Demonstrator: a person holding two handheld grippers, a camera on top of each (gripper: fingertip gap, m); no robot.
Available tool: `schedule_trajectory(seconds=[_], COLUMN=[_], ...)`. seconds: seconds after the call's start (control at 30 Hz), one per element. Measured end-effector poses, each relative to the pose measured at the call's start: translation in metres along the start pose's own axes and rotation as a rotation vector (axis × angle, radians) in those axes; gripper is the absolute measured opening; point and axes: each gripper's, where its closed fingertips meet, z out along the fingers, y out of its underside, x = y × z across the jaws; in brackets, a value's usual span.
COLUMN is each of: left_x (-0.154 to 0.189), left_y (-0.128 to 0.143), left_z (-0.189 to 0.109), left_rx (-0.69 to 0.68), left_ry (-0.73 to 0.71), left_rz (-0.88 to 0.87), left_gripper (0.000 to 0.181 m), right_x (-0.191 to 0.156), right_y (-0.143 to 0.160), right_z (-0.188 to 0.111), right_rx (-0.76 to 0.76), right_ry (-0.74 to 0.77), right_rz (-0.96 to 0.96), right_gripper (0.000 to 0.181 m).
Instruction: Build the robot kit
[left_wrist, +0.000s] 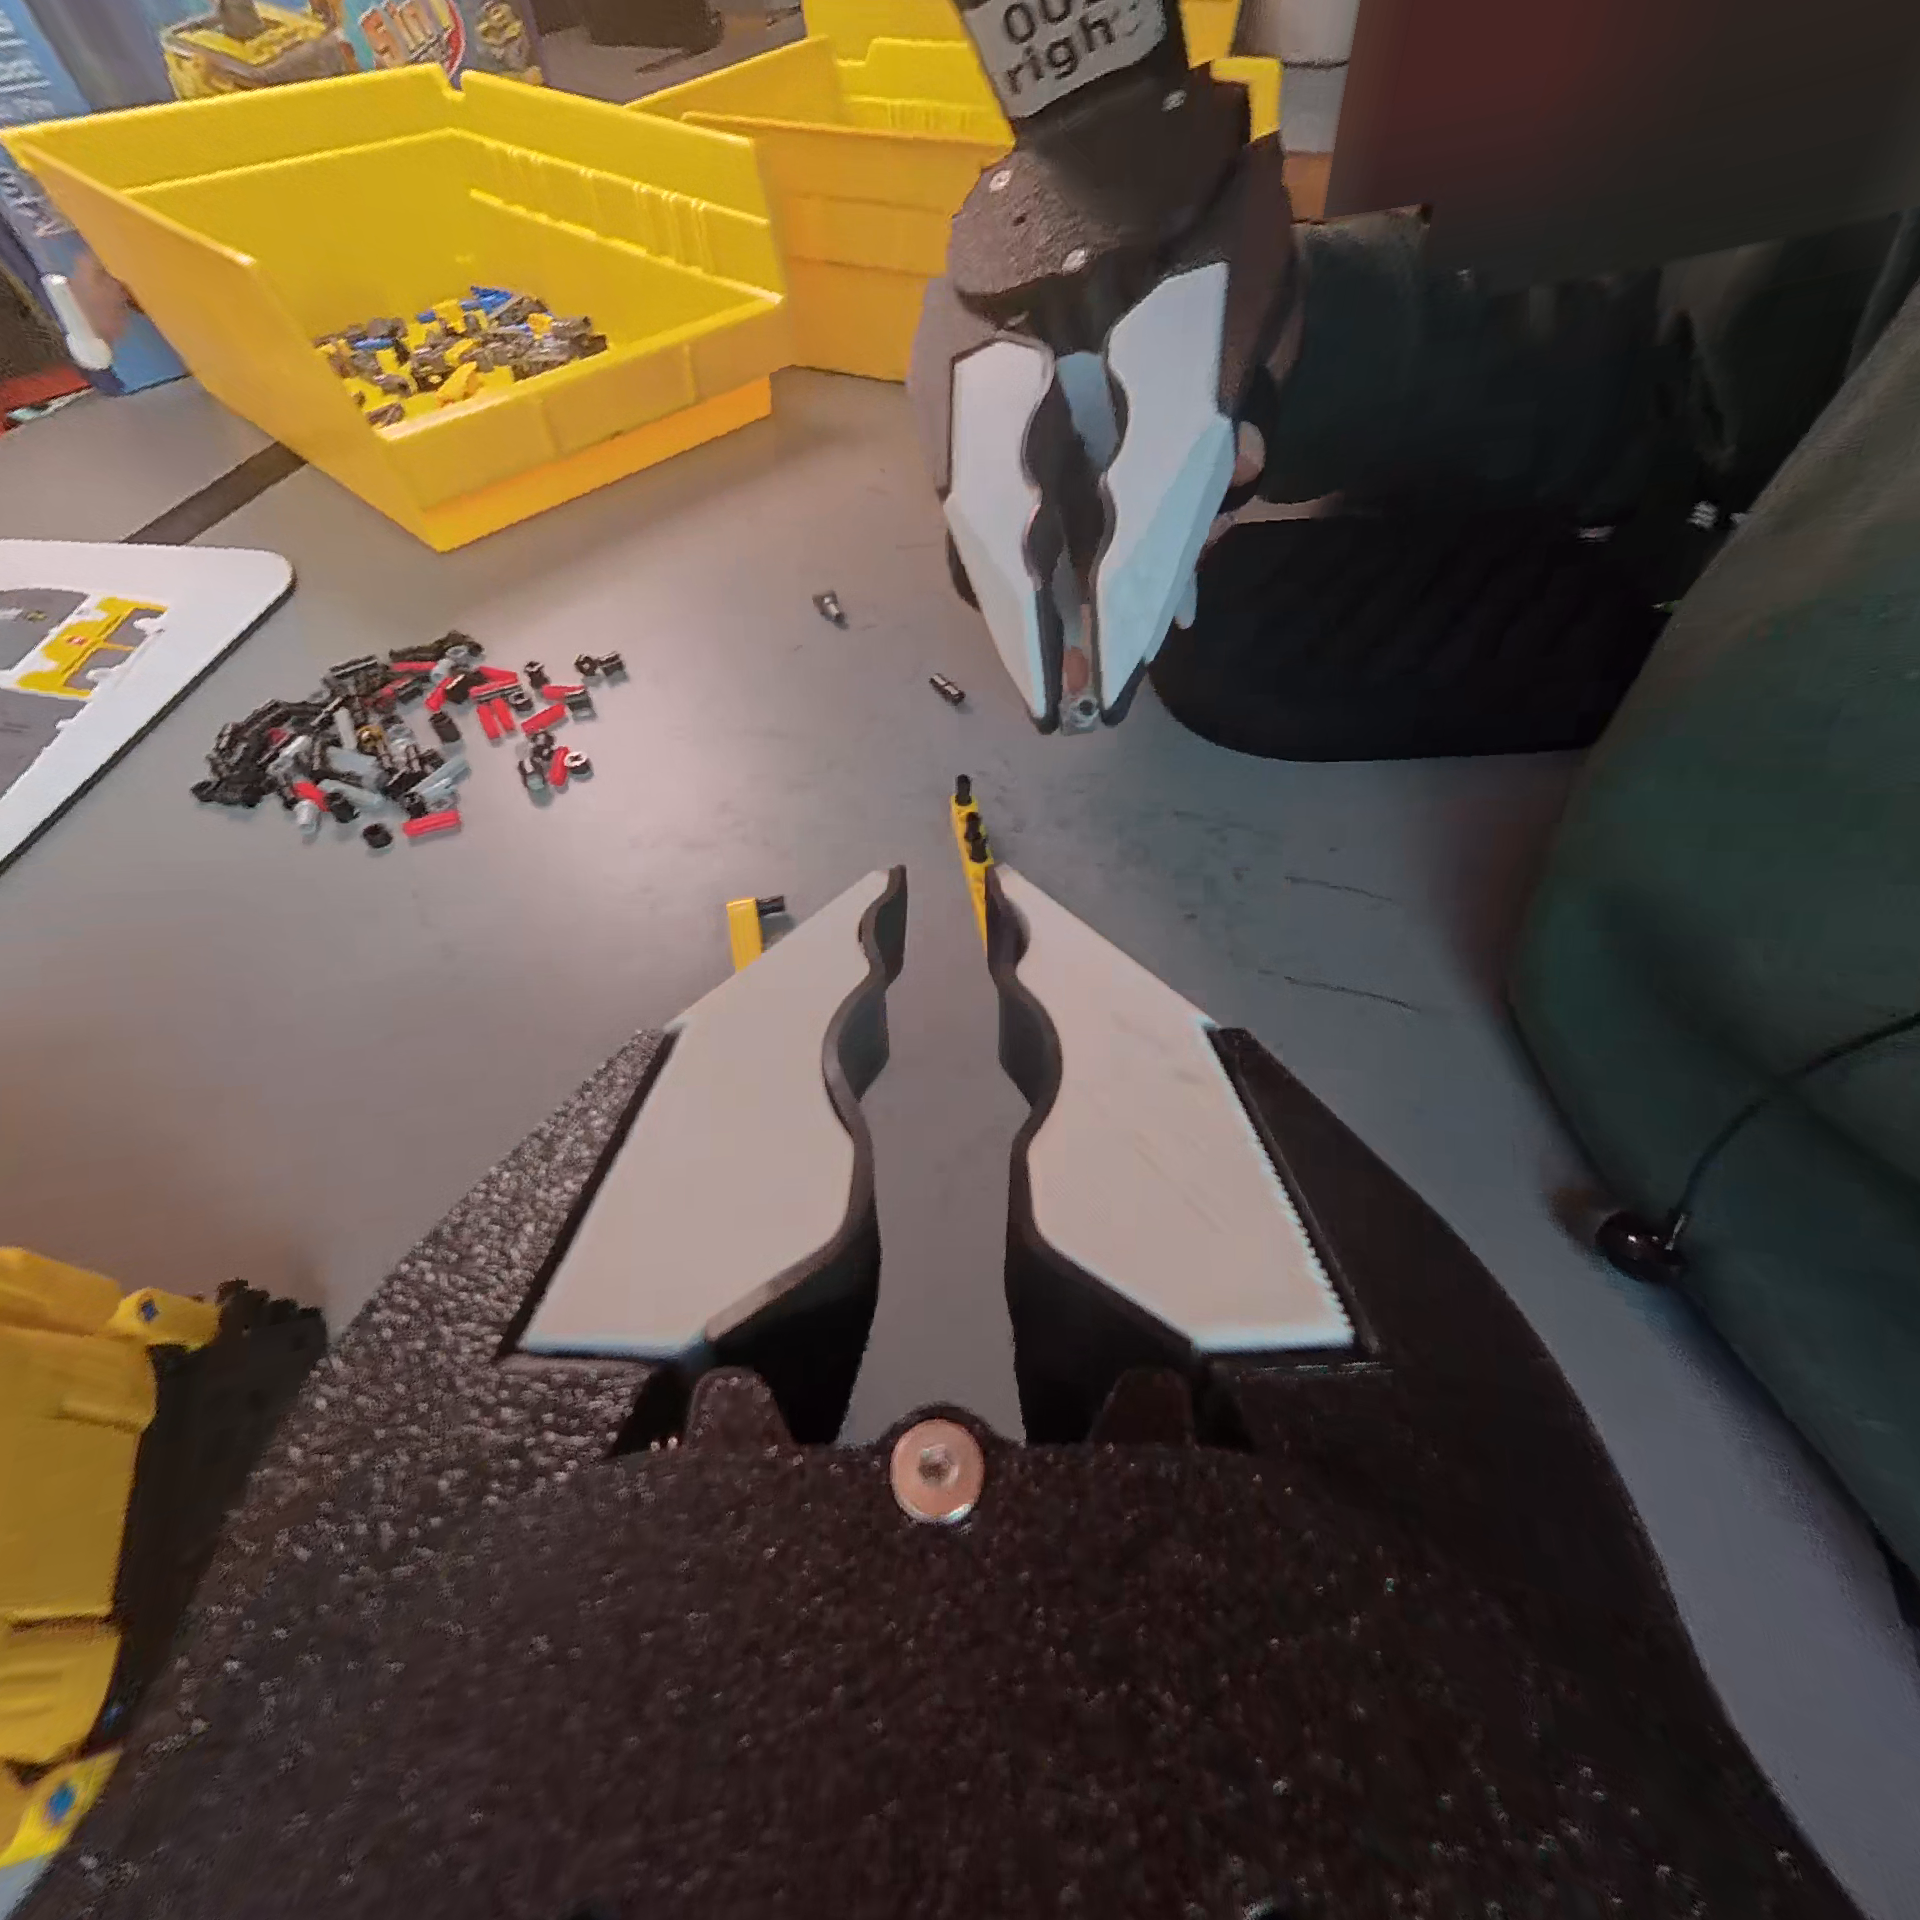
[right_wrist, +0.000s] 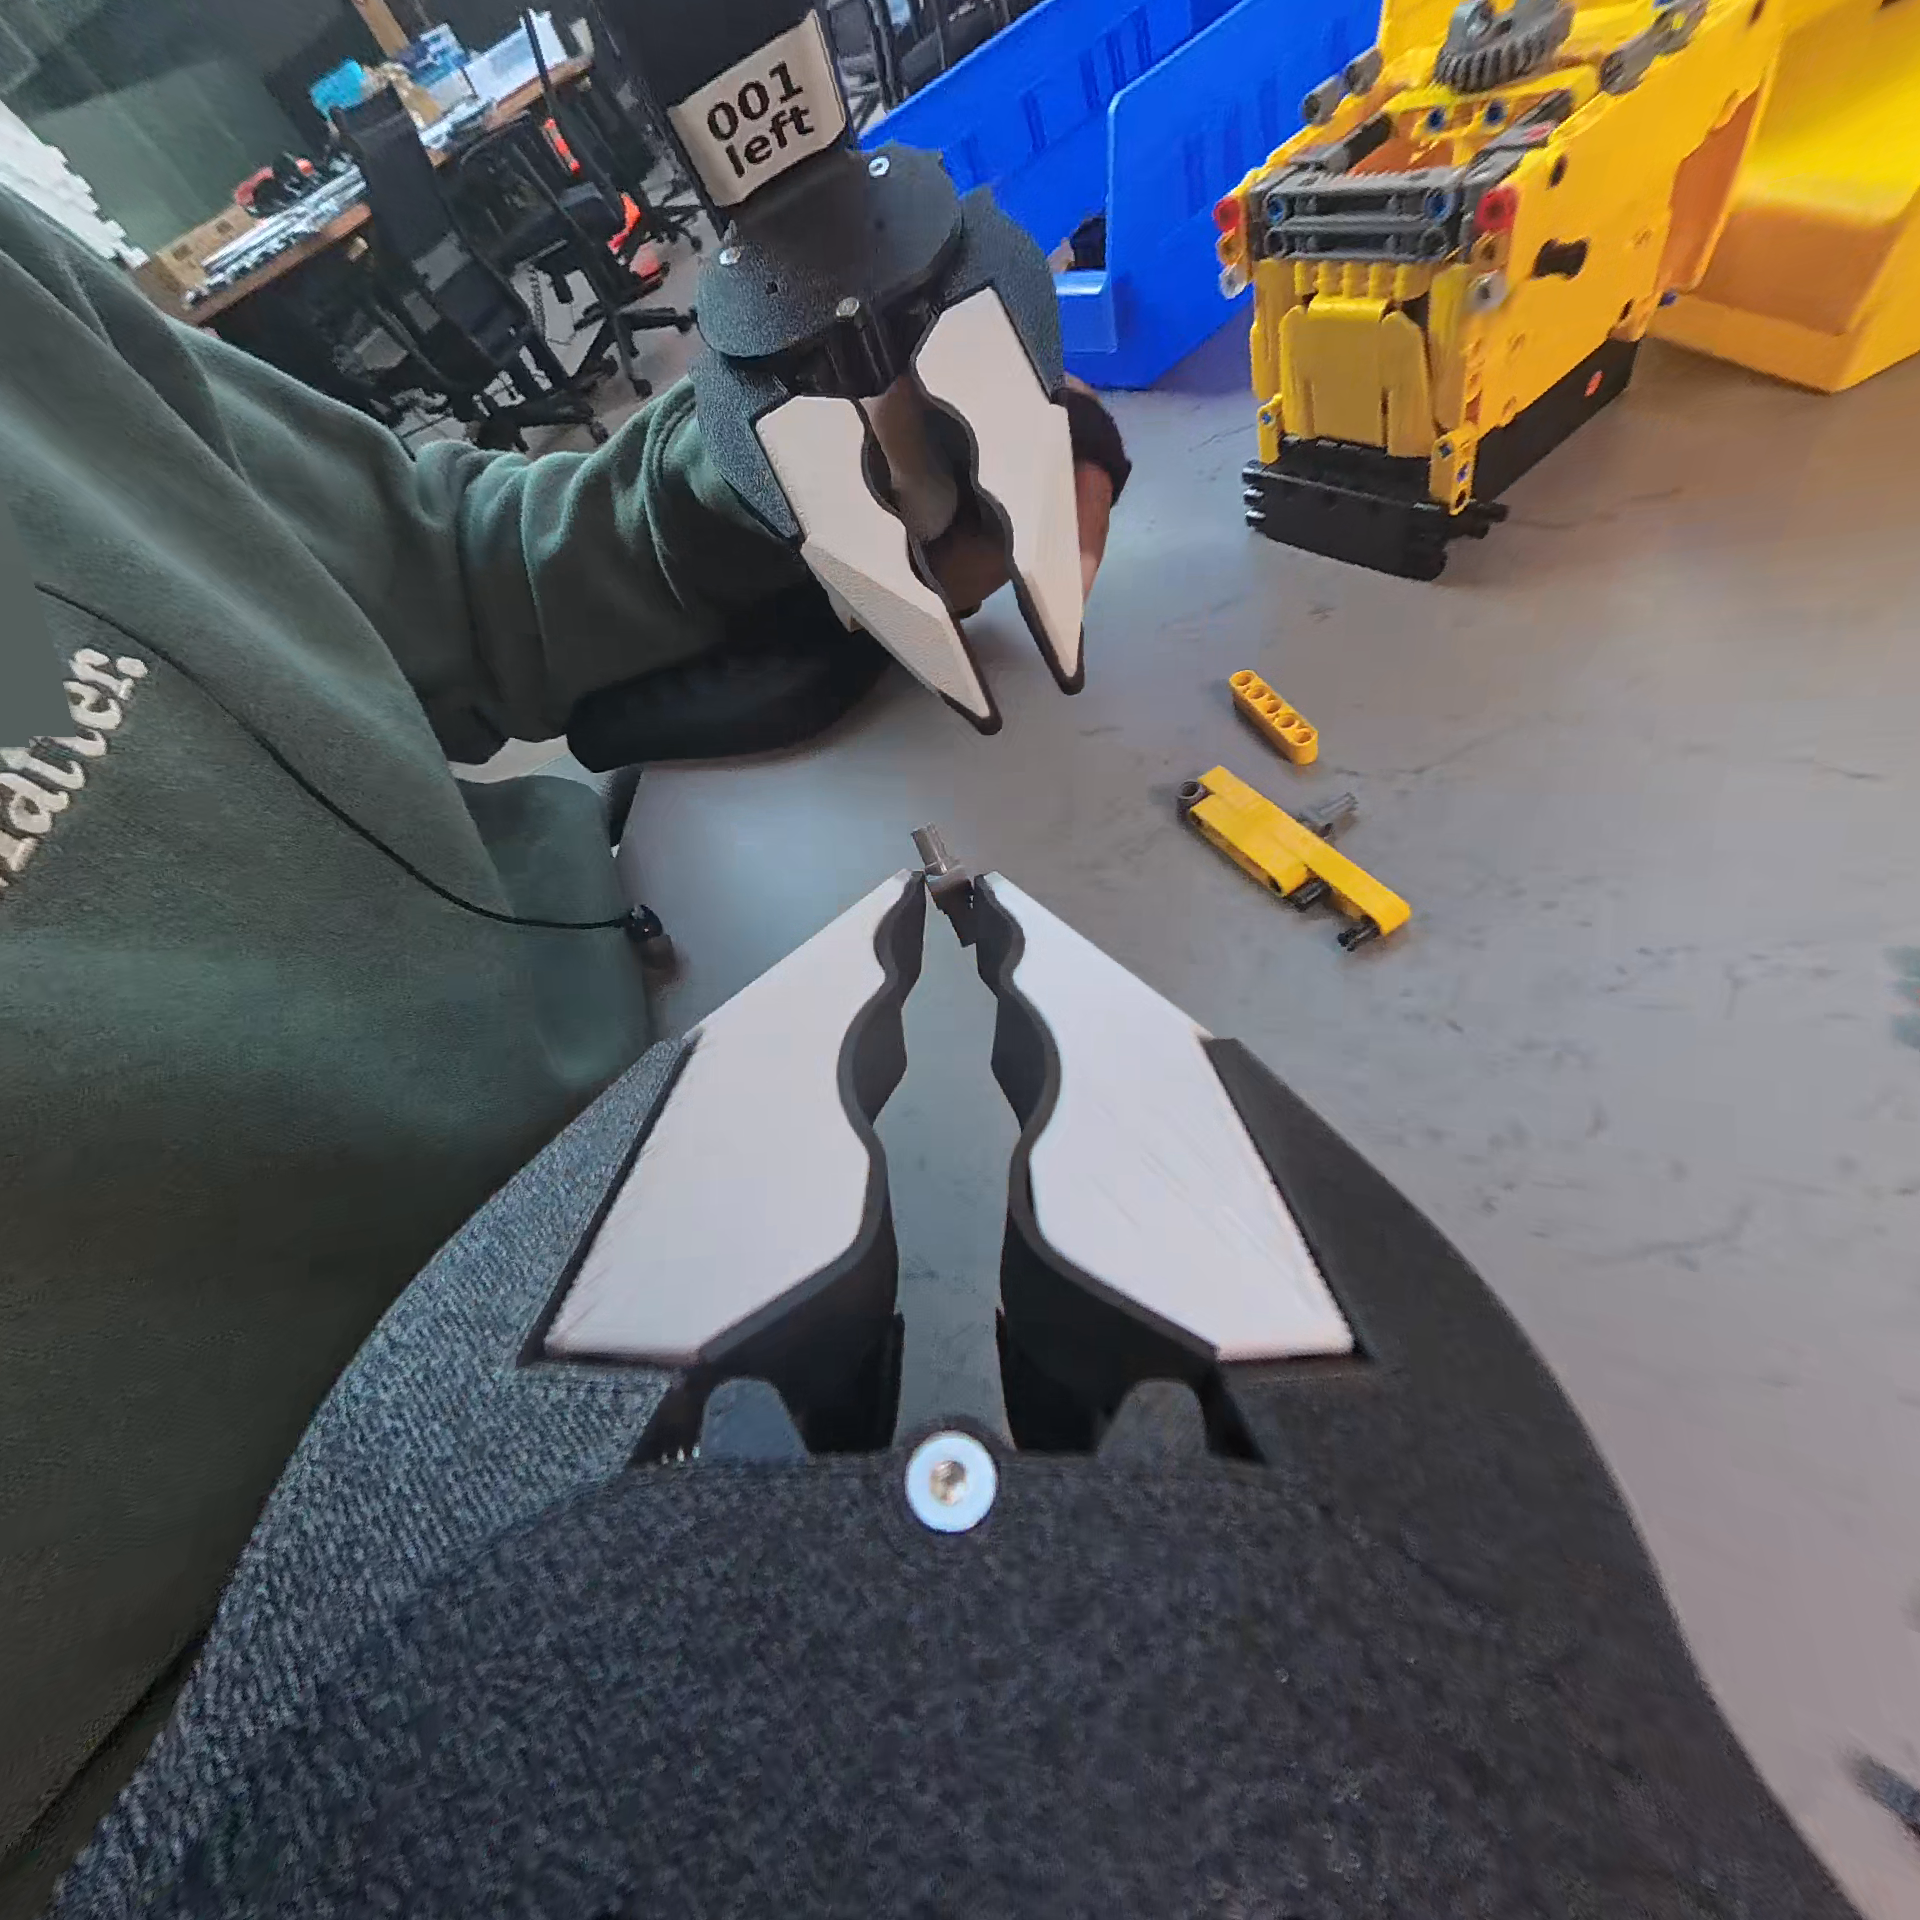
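My right gripper is shut on a small grey connector pin, which sticks out past the fingertips above the grey table. It also shows in the left wrist view, pointing down with the pin at its tips. My left gripper is open and empty; in the right wrist view it hovers above the table, facing the right one. A yellow beam assembly with black pins lies on the table, and shows just past my left fingertips. A short yellow beam lies beside it.
A yellow bin with small parts stands at the back left, a pile of red, black and grey parts and a booklet in front. Two loose black pins lie nearby. A yellow brick-built vehicle and blue bins stand farther off. My right fingertips sit around 5 cm from my left ones.
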Motion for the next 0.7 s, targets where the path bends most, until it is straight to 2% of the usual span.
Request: schedule_trajectory(seconds=[0.13,0.27,0.37,0.7], left_x=[0.030,0.051,0.056,0.051], left_y=[-0.002,0.005,0.009,0.011], left_z=[0.008,0.019,0.025,0.025], left_rx=[0.006,-0.037,-0.063,-0.076], left_ry=[0.120,0.170,0.162,0.133], left_rz=[0.063,0.138,0.182,0.208], left_gripper=[0.015,0.012,0.005,0.000], right_x=[-0.012,-0.018,-0.022,-0.020], right_y=[0.012,0.017,0.022,0.022], right_z=[0.015,0.021,0.023,0.023], right_rx=[-0.080,-0.121,-0.153,-0.155], right_ry=[-0.032,-0.042,-0.058,-0.062], right_rz=[-0.008,-0.041,-0.048,-0.025], right_gripper=[0.009,0.009,0.009,0.009])
